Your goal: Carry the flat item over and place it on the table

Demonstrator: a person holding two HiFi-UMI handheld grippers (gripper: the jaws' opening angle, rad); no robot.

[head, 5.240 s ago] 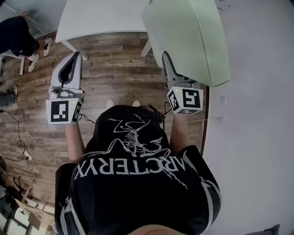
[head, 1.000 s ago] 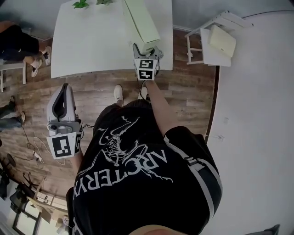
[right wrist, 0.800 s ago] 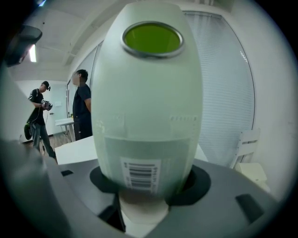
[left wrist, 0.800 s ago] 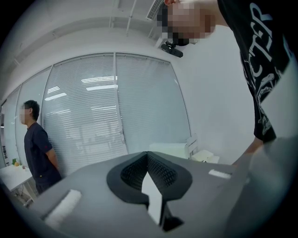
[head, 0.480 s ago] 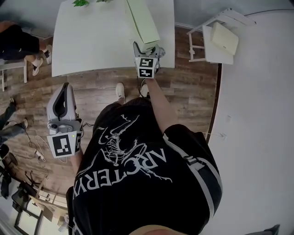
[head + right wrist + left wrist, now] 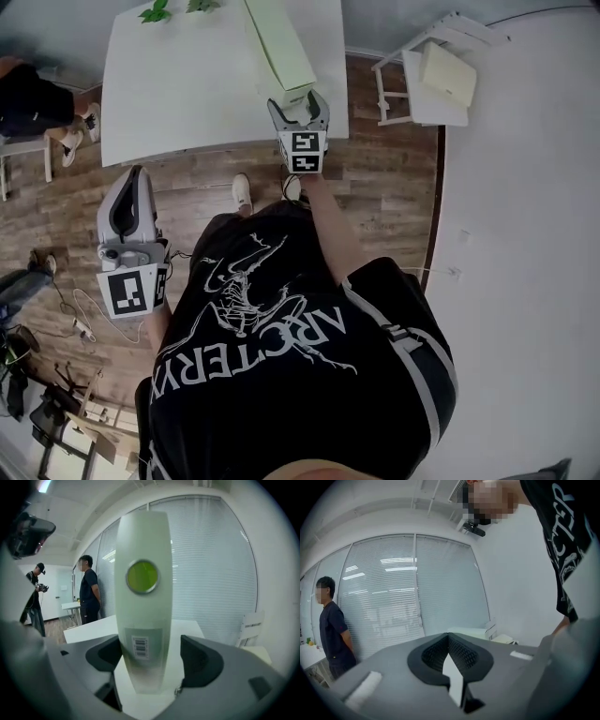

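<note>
The flat item is a long pale green slab that rests on the white table near its right end. In the right gripper view the flat item rises between the jaws, showing a green disc and a barcode label. My right gripper sits at the table's near edge; its jaws have just been opening and now stand wide, with a gap between the slab and the right pad. My left gripper hangs over the wood floor at my left side, and the left gripper view shows the left gripper shut and empty.
Small green plants stand at the table's far edge. A white chair to the right of the table carries another pale flat item. A seated person is at the far left, and a standing person is beyond the table.
The right gripper's jaws have spread apart and let go of the flat item, which now rests on the table. That gripper has drawn back slightly toward the table's edge. The left gripper has not moved.
</note>
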